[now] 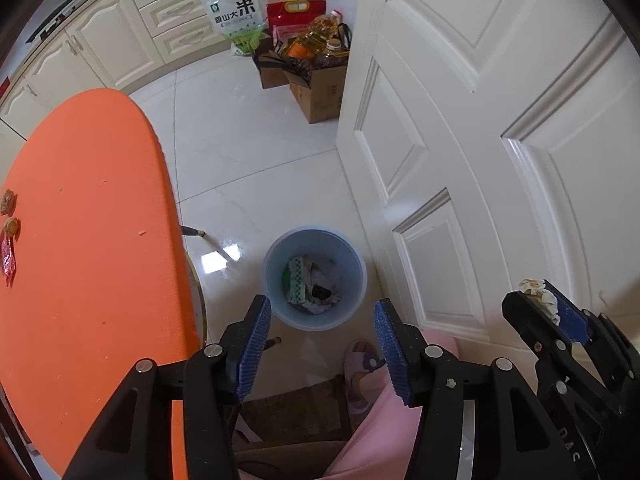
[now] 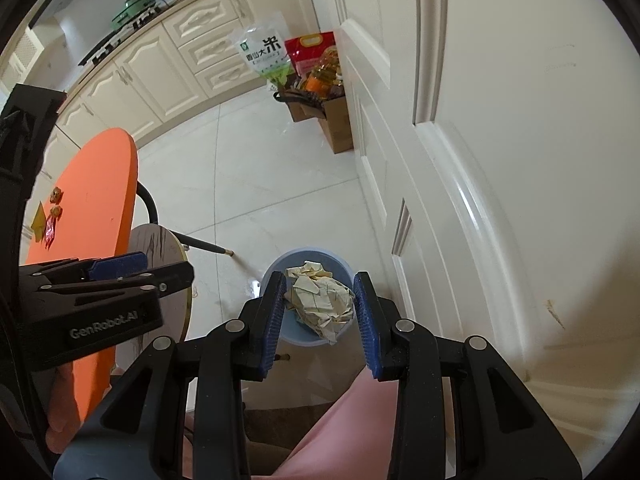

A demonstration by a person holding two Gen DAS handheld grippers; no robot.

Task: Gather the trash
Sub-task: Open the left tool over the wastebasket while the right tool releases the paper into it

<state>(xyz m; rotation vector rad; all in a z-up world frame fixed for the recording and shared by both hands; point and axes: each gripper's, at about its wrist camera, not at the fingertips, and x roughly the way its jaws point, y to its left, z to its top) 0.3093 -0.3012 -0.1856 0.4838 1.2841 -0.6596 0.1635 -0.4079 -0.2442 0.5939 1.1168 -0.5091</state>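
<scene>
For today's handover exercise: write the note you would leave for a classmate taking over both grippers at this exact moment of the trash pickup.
Left gripper: open and empty, poised above the blue bin.
Right gripper: shut on a crumpled paper wad, held over the same bin.
Bin: on the floor by the white door, already holding wrappers and paper scraps.
Orange table: a red wrapper and two small brown scraps lie near its far edge.
Done: some trash is binned.
Left: drop the wad, then clear the table.
</scene>
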